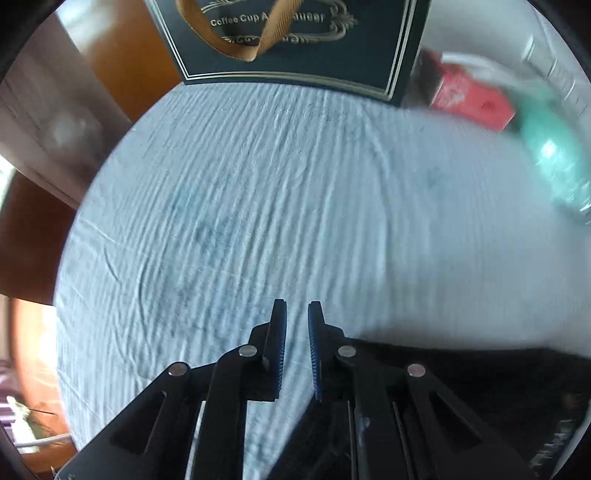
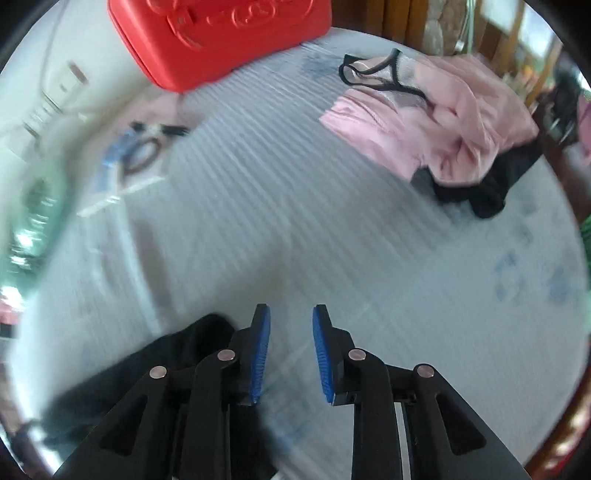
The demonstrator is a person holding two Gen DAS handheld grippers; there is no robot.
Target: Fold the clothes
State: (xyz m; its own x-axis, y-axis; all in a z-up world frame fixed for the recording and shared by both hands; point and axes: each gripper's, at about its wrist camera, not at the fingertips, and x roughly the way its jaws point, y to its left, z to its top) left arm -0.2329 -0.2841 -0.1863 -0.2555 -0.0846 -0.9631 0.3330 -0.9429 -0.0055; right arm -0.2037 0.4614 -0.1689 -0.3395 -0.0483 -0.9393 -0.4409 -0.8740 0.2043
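A black garment lies on the pale ribbed cloth that covers the table. It shows at the lower right of the left wrist view [image 1: 480, 373] and at the lower left of the right wrist view [image 2: 155, 358]. My left gripper [image 1: 297, 306] is open by a narrow gap and empty, just left of the garment's edge. My right gripper [image 2: 290, 310] is open and empty, just right of the garment. A heap of pink clothes [image 2: 443, 125] with a dark piece [image 2: 476, 192] under it lies at the far right.
A dark gift box [image 1: 295, 44] with a gold ribbon stands at the far edge. A red case [image 2: 221, 33] sits at the back, also in the left wrist view [image 1: 472, 99]. A green bottle [image 1: 554, 166] and a clear packet [image 2: 129, 158] lie between. Wooden furniture [image 1: 33, 236] rises at left.
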